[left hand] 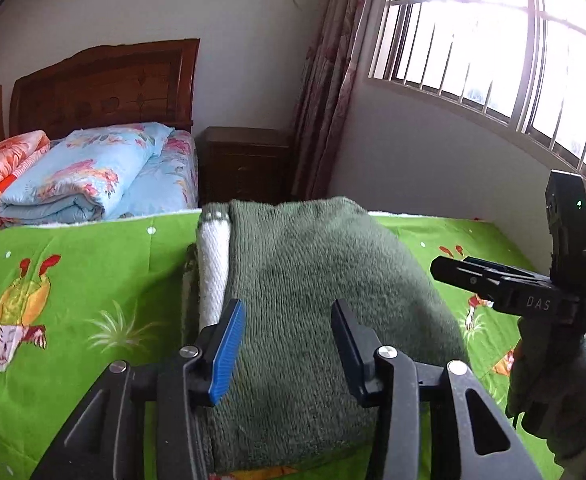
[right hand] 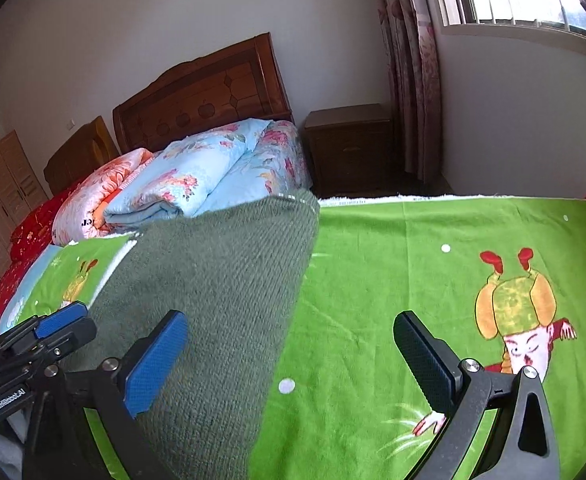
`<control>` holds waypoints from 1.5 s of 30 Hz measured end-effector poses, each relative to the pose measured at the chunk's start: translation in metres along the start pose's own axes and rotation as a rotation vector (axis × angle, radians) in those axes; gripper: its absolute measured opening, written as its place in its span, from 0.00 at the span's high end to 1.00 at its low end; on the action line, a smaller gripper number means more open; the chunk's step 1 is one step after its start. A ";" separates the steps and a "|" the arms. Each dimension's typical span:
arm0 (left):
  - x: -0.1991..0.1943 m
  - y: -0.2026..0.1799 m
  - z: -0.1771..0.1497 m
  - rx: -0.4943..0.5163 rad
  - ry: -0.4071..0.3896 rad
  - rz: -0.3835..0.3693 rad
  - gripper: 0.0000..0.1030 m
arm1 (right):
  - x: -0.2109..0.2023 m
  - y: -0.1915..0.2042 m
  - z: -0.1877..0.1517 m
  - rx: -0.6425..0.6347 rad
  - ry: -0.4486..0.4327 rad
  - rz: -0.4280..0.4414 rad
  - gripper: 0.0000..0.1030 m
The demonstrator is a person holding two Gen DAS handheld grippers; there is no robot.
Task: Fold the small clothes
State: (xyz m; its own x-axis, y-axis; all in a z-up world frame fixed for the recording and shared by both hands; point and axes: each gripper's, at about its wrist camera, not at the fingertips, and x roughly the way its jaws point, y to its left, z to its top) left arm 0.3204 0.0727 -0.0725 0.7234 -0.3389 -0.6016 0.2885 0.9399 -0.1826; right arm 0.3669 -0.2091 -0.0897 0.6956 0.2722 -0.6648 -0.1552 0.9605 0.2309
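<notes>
Bed cover (right hand: 413,280): you are working on a green cartoon-print spread. It gives you a flat, soft surface with bare room on the window side.

Bedding behind: folded floral quilts (left hand: 93,176) lie stacked by the wooden headboard (left hand: 105,84), well apart from your work.

Garment: the green knit piece (left hand: 313,288) lies on the spread directly in front of you, apparently already doubled over. A white ribbed band (left hand: 214,268) shows along its left edge in the left wrist view.

Left gripper (left hand: 289,344): your fingers stand partly apart over the near part of the knit. The knit shows between them, but the pads do not appear to press on it, so you hold nothing.

Right gripper (right hand: 293,364): your fingers are spread wide. The blue pad (right hand: 155,364) hangs over the knit's right edge and the other finger over bare spread. Nothing is gripped.

Stage, as a judgement: you look to be between folds or near the end, with both hands free.

Risk one: if you close the left fingers low, you may pinch only the top layer, or catch the spread with it, and drag the fold open.

Risk two: the thick knit is springy, so a loose fold may slump sideways.

Risk three: your two grippers are near; bringing the right one inward could knock them together.
</notes>
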 end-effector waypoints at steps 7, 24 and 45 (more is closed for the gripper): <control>0.052 -0.012 0.057 0.039 0.038 0.046 0.22 | 0.045 -0.001 0.036 0.010 0.044 -0.001 0.00; 0.097 0.009 0.045 0.034 0.075 0.109 0.22 | 0.077 -0.026 0.027 0.052 0.074 0.081 0.00; 0.116 0.062 0.049 -0.201 0.258 0.203 0.21 | 0.115 -0.035 0.049 0.116 0.159 0.059 0.00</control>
State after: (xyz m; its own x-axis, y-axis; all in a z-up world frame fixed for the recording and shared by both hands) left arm 0.4529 0.0893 -0.1150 0.5639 -0.1479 -0.8125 0.0083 0.9848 -0.1735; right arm 0.4868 -0.2138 -0.1390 0.5670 0.3425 -0.7491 -0.1044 0.9320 0.3471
